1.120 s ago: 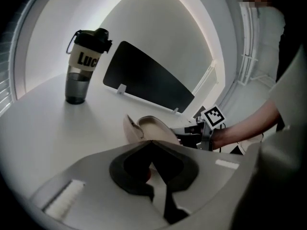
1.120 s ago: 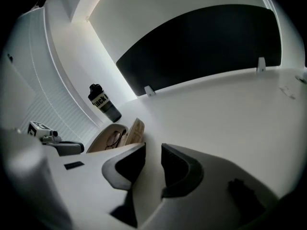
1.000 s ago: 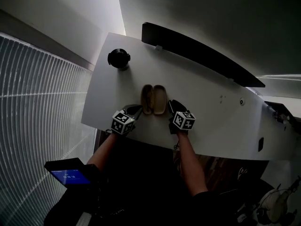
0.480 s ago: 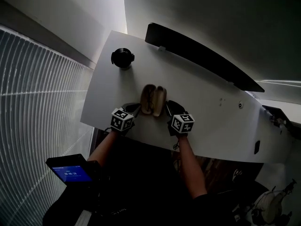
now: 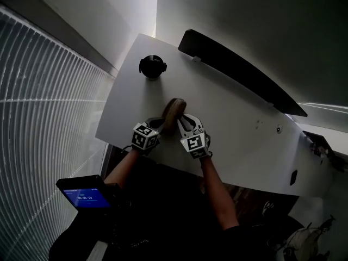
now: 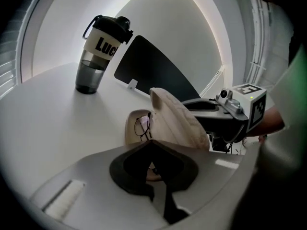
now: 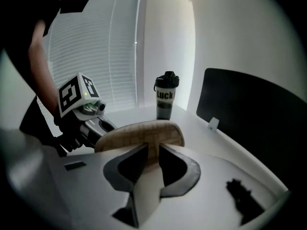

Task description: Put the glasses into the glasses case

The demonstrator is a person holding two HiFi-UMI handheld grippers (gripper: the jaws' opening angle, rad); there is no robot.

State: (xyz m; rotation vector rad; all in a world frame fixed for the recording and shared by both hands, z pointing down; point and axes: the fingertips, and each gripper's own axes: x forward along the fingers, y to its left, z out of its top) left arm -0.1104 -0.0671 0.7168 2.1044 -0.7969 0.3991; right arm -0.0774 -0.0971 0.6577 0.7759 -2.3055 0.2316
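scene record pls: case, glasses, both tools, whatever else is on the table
case: on the table, lid raised about halfway
glasses: lying in the case's lower half
left tool: shut on the case's near rim
right tool: jaws have just been closing, gripping the lid between them
bottle: upright, apart from the case
status: glasses in, lid not yet shut

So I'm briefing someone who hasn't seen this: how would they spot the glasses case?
Start at the white table, then look toward its near edge. The glasses case is the tan shell, half shut over dark-framed glasses; the bottle at the far corner is tall and black-lidded.
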